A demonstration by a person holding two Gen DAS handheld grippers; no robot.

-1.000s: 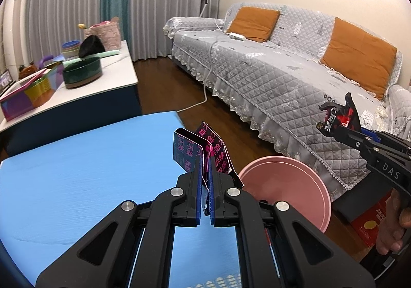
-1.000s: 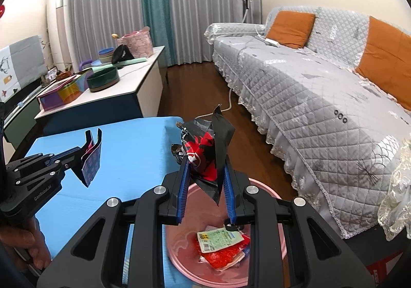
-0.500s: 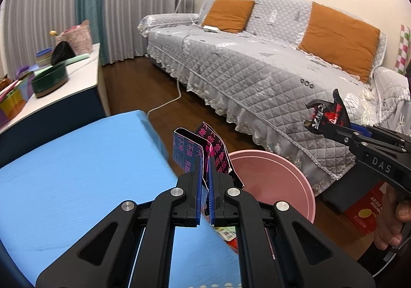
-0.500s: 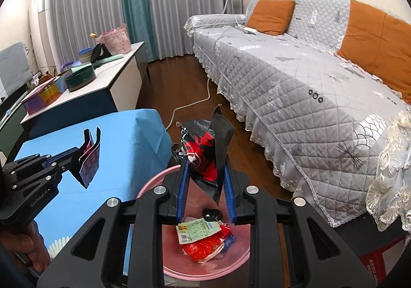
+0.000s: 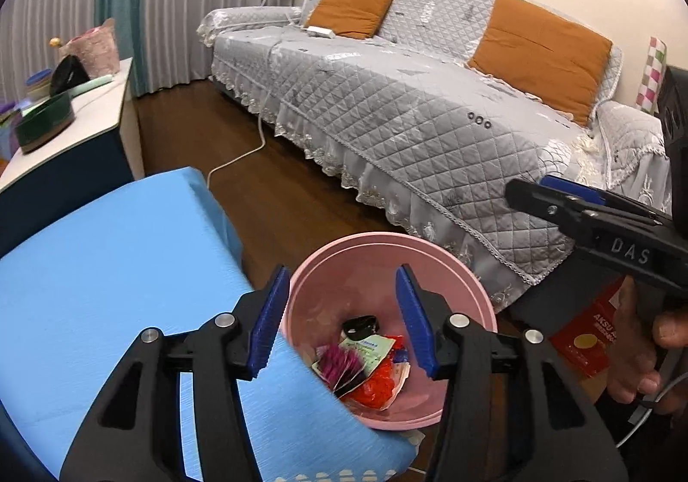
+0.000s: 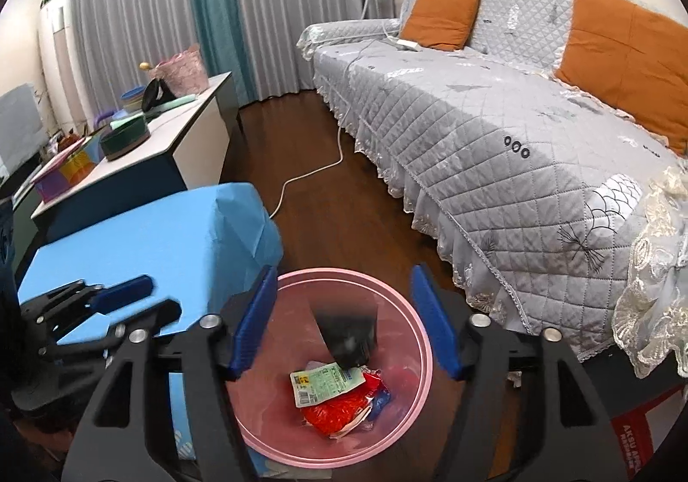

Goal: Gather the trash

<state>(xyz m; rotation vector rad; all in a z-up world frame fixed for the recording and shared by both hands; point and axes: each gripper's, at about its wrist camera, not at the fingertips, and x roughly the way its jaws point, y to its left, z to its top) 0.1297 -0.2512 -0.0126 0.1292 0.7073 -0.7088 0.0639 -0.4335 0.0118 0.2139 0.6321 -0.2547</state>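
Observation:
A pink bin (image 5: 389, 242) stands on the floor beside the blue table, holding red, green-white and black wrappers. My left gripper (image 5: 342, 323) hangs over it, its jaws opening with nothing between them. The magenta wrapper (image 5: 339, 366) lies inside the bin. My right gripper (image 6: 344, 323) is also above the bin (image 6: 357, 273), jaws opening. The black wrapper (image 6: 348, 336) is blurred in mid-fall below them, touching neither pad. The two views also catch the opposite tool: right gripper (image 5: 533, 187), left gripper (image 6: 157, 299).
The blue-covered table (image 5: 107, 267) borders the bin on the left. A grey quilted sofa (image 5: 408, 103) with orange cushions runs along the right. A white cable (image 6: 309, 176) crosses the wooden floor. A white cabinet (image 6: 185, 129) carries bowls; a red box (image 5: 589, 336) lies by the sofa.
Both grippers went from shut to open over the bin. The magenta wrapper left the left jaws and lies in the bin. The black wrapper slipped out of the right jaws and is falling.

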